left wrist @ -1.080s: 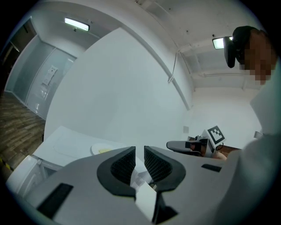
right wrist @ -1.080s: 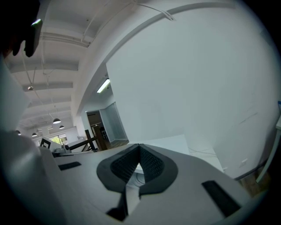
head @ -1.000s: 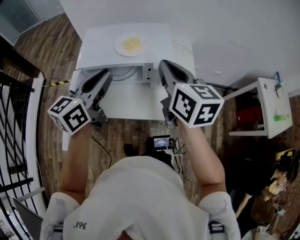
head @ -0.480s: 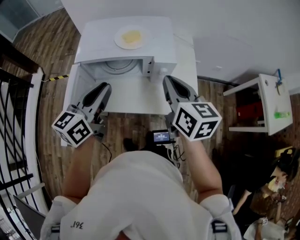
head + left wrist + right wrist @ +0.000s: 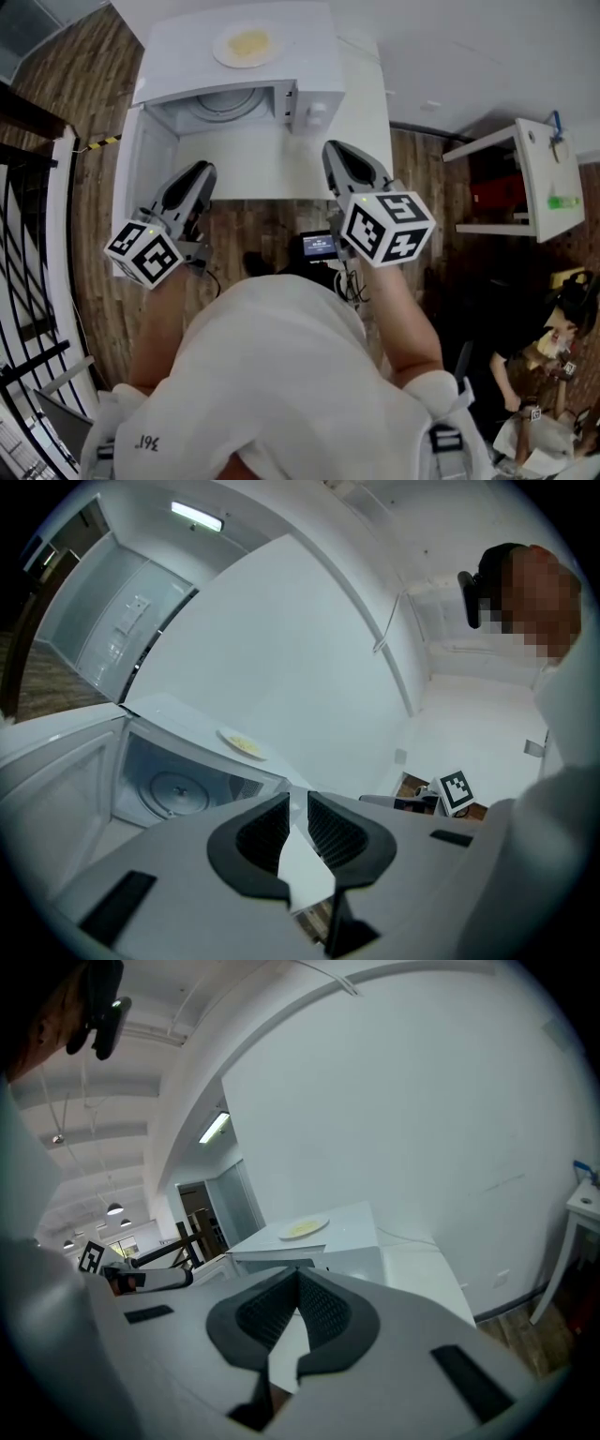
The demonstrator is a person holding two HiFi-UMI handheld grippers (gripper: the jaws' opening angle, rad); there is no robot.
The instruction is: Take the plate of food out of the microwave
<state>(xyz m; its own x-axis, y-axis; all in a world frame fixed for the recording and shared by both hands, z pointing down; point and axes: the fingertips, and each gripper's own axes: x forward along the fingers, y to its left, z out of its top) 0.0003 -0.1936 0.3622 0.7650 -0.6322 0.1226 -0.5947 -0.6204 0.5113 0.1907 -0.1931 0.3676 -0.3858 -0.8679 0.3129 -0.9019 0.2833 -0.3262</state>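
Smooth white microwave (image 5: 300, 56) at the top, glossy plate (image 5: 247, 44) on it. Brown wood-plank floor (image 5: 253, 225). Left tool (image 5: 192, 175) and right tool (image 5: 339, 155): matt grey plastic, ribbed black pads (image 5: 262, 829).

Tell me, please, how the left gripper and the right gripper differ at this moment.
The left gripper has its jaws slightly apart; the right gripper has its jaws shut. The left gripper faces the open cavity of the microwave, the right gripper its right end. Both are empty, short of the plate on top.
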